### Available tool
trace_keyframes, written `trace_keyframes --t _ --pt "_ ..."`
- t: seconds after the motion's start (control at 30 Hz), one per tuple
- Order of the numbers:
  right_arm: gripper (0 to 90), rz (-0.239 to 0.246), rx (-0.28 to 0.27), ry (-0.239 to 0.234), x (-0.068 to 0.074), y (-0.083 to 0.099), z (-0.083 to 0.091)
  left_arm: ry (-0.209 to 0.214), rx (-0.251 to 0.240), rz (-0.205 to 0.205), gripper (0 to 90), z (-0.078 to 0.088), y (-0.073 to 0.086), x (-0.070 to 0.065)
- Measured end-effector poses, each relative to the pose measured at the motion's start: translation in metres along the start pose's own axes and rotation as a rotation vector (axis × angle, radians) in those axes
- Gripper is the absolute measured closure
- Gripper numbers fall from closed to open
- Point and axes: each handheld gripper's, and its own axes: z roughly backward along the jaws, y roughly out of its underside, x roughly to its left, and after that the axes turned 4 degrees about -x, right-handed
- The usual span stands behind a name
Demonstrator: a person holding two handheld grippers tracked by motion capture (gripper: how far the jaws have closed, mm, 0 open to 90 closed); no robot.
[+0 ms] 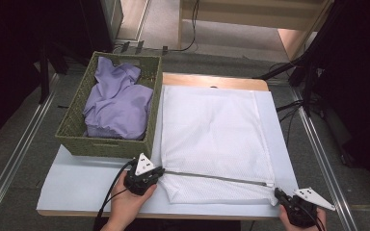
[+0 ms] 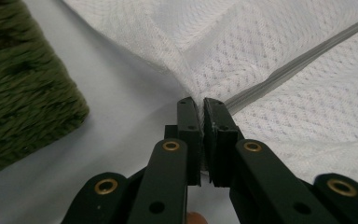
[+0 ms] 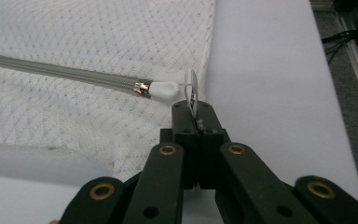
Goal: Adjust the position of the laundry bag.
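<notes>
- So the white mesh laundry bag is lying flat on the counter, with its zipper running along the edge nearest the person, and that's basically why both grippers are parked at that edge
- The left hand-held gripper has its jaws pressed together on the mesh right at the left end of the zipper. In the left gripper view you can see the fabric bunched up and puckering into the jaw tips, so my read is it's there as an anchor to keep the bag from sliding
- The right hand-held gripper is at the far right end, clamped on the little white pull tab that hangs off the zipper slider. The tab stands on edge between the tips
- The zipper looks closed along its whole length, so I'd guess the plan is to pull the slider toward the left gripper and open the bag
- The green woven basket with the purple shirt sits just beside the bag on the left, probably what goes in once it's open
- Pose-wise: the left hand comes in from the bottom edge with its gripper angled up and right, and the right gripper sits low at the counter's near right corner, pointing up and left at the bag's corner
</notes>
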Motion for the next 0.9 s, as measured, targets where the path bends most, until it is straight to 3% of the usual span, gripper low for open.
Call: trace_keyframes --t 0.13,0.2,0.3,0.4,0.43,0.5,0.53,0.57,0.6,0.63,0.7,0.8,0.9 --pt "90.0 -0.009 -0.001 -0.03 0.002 0.001 0.001 0.03 -0.032 -0.005 83.8 0.01 0.006 0.004" --pt "90.0 -0.009 0.002 -0.039 0.0 0.001 0.001 0.018 -0.04 -0.017 75.8 0.013 0.007 0.004" --pt "87.4 -0.02 -0.01 -0.052 -0.004 0.001 0.003 0.032 -0.077 0.013 61.5 0.024 0.009 0.007" --pt "79.7 -0.025 -0.027 -0.018 -0.006 -0.001 0.006 0.044 -0.114 0.037 50.0 0.031 0.008 0.008" --pt "64.6 -0.006 -0.054 0.022 -0.009 -0.003 0.008 0.053 -0.147 0.051 47.4 0.038 0.006 0.008" --pt "54.5 -0.01 -0.071 0.038 -0.011 -0.002 0.007 0.062 -0.168 0.052 43.8 0.04 0.004 0.006" --pt "54.5 -0.01 -0.071 0.038 -0.011 -0.002 0.007 0.062 -0.168 0.052 42.4 0.04 0.004 0.006" --pt "48.9 -0.019 -0.088 0.038 -0.014 -0.001 0.005 0.068 -0.179 0.039 40.5 0.039 0.001 0.0" --pt "48.9 -0.019 -0.088 0.038 -0.014 -0.001 0.005 0.068 -0.179 0.039 39.6 0.039 0.001 0.0" --pt "46.7 -0.036 -0.116 0.031 -0.016 -0.001 0.004 0.082 -0.172 0.018 38.9 0.035 -0.001 -0.009" --pt "50.2 -0.048 -0.126 0.01 -0.017 -0.002 0.005 0.084 -0.158 -0.002 37.3 0.029 -0.003 -0.018" --pt "54.6 -0.033 -0.147 0.024 -0.016 -0.002 0.007 0.087 -0.145 -0.001 35.4 0.023 -0.006 -0.026" --pt "55.3 -0.04 -0.157 0.019 -0.018 -0.001 0.007 0.113 -0.135 -0.023 36.0 0.011 -0.011 -0.043"
